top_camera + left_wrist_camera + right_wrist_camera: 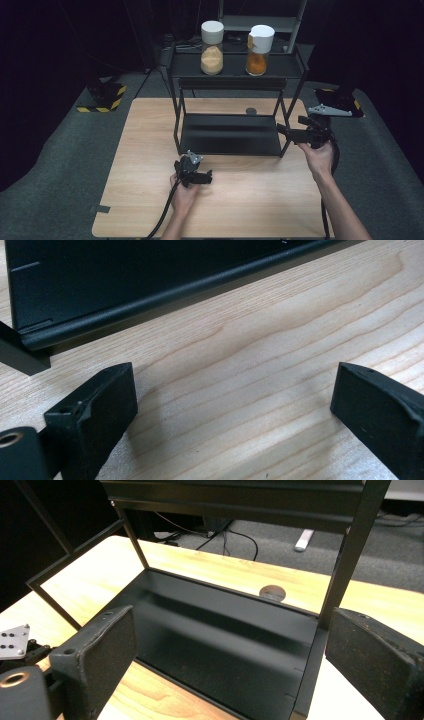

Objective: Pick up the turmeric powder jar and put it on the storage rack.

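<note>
The right gripper (286, 131) hangs at the right front corner of the black two-tier rack (230, 135), its jaws wide apart with nothing between them; in the right gripper view the rack's front right post (345, 565) rises between the two pads (107, 650) without either one touching it, and beyond it lies the rack's bare lower tray (215, 635). The hand (317, 159) that carries this gripper comes in from the lower right over the wooden counter (150, 150). The left gripper (210, 176) sits low over the counter just in front of the rack, towards its left half, jaws likewise standing well apart and empty; the left gripper view shows bare wood grain between its pads (100, 415) and the front lip of the lower tray (150, 295) running across just ahead. The left hand (184, 194) holds it close to the counter's middle, a black cable (162, 220) trailing back towards the near edge. On the rack's upper shelf (235, 67) stand two clear jars with white lids, well apart from both grippers: the left jar (212, 41) holds a pale tan powder and the right jar (259, 44) a deeper orange one. A small round dark disc (251, 111) is set in the counter behind the rack. Past the counter's left back corner a base marked with yellow and black stripes (105, 97) rests on the grey floor.
</note>
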The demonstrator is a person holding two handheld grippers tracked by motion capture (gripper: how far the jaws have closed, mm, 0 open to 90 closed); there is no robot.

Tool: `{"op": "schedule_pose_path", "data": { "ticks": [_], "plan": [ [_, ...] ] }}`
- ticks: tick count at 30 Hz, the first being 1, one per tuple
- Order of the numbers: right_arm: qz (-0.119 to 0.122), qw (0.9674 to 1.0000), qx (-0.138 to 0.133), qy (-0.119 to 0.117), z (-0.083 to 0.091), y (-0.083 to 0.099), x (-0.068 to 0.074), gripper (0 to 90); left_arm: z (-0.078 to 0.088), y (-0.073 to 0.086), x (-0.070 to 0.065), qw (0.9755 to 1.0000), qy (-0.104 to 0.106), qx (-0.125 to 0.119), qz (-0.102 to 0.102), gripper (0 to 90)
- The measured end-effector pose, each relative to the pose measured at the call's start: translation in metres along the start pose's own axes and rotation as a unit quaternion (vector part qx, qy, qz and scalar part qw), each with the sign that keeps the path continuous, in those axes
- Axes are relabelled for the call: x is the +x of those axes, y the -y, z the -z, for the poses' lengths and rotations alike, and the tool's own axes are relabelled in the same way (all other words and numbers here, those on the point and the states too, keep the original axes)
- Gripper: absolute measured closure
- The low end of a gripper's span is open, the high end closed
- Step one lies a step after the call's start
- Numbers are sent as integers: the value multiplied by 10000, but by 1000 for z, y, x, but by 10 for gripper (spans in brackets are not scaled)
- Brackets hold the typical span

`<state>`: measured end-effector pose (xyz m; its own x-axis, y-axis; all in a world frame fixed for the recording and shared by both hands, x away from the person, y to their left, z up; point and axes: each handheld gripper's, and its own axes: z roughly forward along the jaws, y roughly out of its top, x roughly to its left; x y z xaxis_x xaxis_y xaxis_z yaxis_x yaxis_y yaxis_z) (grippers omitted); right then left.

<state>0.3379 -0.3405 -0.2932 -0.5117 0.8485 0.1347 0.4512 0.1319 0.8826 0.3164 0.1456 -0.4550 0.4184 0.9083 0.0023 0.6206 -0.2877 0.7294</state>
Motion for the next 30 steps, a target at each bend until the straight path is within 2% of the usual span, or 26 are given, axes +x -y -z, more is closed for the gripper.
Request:
{"op": "schedule_pose_path", "data": {
  "ticks": [17,30],
  "plan": [
    [-75,9999,84,-6,-4,22,-2,60,0,0,0,10000,-5,3,-3,47],
    [-25,9998,187,51,-10,35,0,60,0,0,0,10000,-8,4,-1,48]
  ]
}}
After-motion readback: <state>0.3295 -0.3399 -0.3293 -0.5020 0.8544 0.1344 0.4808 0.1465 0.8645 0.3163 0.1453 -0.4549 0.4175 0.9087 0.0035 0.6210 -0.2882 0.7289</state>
